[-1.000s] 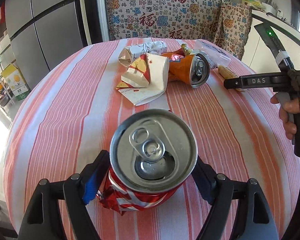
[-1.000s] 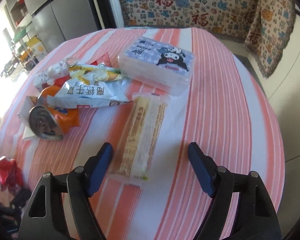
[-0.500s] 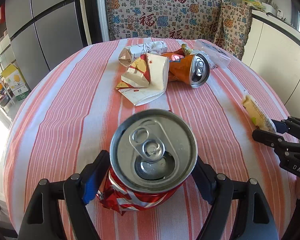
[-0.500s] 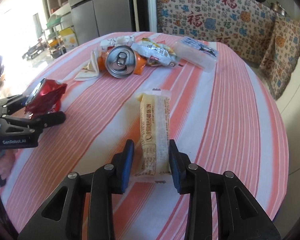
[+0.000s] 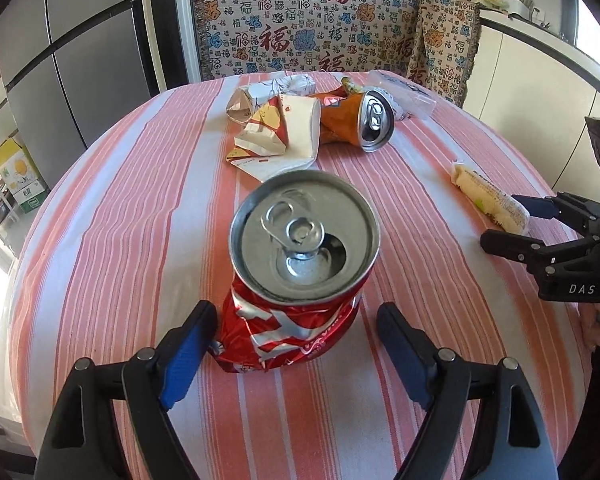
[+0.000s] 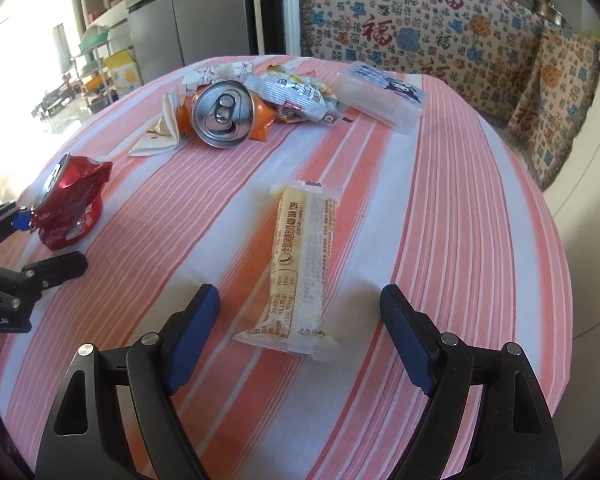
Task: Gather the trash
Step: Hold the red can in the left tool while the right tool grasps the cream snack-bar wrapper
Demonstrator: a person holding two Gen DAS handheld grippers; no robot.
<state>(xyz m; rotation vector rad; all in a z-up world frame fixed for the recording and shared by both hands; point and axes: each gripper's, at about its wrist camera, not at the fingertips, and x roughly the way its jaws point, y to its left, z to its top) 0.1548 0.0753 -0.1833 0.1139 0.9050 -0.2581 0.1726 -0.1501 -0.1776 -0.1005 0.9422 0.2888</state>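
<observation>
In the left wrist view the left gripper (image 5: 296, 344) has its jaws spread, with the crushed red can (image 5: 296, 280) standing between them at lower centre of the frame on the striped worktop (image 5: 112, 240). In the right wrist view the right gripper (image 6: 300, 322) also has its jaws spread wide, the yellow snack wrapper (image 6: 300, 268) lying flat between them at centre. An orange can (image 6: 224, 114) lies among paper scraps in the upper left.
</observation>
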